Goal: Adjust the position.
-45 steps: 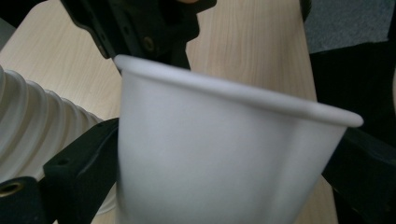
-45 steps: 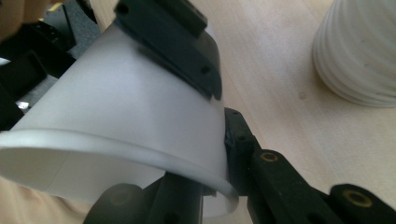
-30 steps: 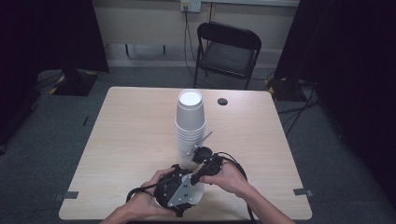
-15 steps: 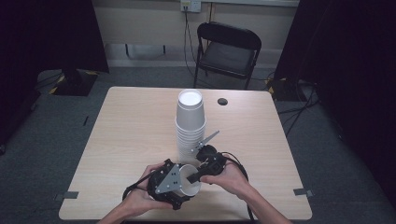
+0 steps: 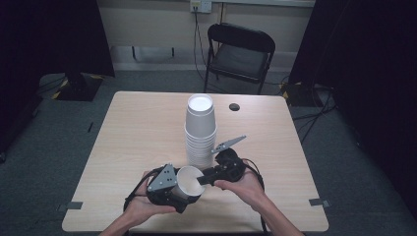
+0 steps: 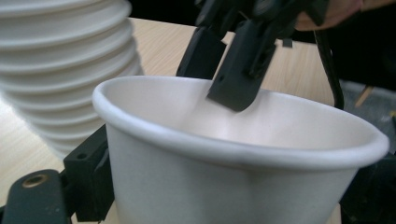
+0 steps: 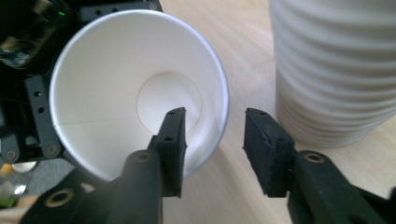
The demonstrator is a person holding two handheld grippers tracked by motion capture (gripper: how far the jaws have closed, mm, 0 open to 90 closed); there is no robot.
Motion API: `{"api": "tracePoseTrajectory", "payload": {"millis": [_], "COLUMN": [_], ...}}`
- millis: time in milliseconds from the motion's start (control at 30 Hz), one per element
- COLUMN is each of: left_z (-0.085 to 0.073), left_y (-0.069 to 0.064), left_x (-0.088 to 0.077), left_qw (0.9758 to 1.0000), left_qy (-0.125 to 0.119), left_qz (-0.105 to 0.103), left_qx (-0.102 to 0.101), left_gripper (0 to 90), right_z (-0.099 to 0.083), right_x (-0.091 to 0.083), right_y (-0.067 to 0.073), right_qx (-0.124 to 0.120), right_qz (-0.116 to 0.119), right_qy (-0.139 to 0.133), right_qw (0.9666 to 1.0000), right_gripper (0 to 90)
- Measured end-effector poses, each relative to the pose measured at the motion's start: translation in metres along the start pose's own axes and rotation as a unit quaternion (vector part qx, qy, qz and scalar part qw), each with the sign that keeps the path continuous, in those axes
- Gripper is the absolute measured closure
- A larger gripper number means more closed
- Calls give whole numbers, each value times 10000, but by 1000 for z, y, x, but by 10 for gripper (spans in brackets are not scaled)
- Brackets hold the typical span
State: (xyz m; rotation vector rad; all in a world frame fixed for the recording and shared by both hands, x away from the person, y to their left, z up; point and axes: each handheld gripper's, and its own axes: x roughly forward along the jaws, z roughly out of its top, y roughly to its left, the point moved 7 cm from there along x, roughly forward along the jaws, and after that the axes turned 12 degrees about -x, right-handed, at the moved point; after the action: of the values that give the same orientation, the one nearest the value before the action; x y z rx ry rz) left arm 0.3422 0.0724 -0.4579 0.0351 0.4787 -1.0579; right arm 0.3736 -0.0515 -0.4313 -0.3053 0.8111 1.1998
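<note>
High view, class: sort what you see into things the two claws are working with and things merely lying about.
In use:
- single white paper cup, clamped in the left claw
- right claw, open, astride that cup's rim
- tall stack of white paper cups, beside them

Lying about:
- black folding chair
- small black round disc on the pale wooden table

We see the right gripper [image 7: 212, 144] with jaws apart, straddling the rim of a white paper cup [image 7: 116, 79]; stacked cups [image 7: 336, 70] stand just beside.

White cups [image 5: 200, 129], black tongs [image 7: 212, 140], pale wood-grain table [image 5: 133, 132], black chair [image 5: 239, 49].
</note>
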Motion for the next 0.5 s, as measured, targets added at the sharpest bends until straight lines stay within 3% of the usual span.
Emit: {"api": "tracePoseTrajectory", "payload": {"millis": [67,100,200,300,500], "left_z": [0,1,1,5,9], "left_y": [3,9,13,20,29], "left_x": [-1,-4,-6,-11,-17], "left_qw": [9999,9994,9991,9974,9954], "left_qy": [-56,-109,-145,-292,-469], "left_qz": [36,41,85,90,201], "left_qx": [-88,-327,-393,-653,-815], "left_gripper": [118,118,118,118,118], "right_z": [1,2,3,3,-2], "right_x": [-2,-6,-12,-20,-33], "right_y": [-1,-2,-4,-7,-12], "right_qx": [-1,-23,-66,-64,15], "right_qz": [-45,-111,-179,-272,-436], "right_qy": [-82,-254,-425,-646,-922], "right_qw": [10000,9996,9989,9975,9948], "right_gripper": [569,541,531,521,517]}}
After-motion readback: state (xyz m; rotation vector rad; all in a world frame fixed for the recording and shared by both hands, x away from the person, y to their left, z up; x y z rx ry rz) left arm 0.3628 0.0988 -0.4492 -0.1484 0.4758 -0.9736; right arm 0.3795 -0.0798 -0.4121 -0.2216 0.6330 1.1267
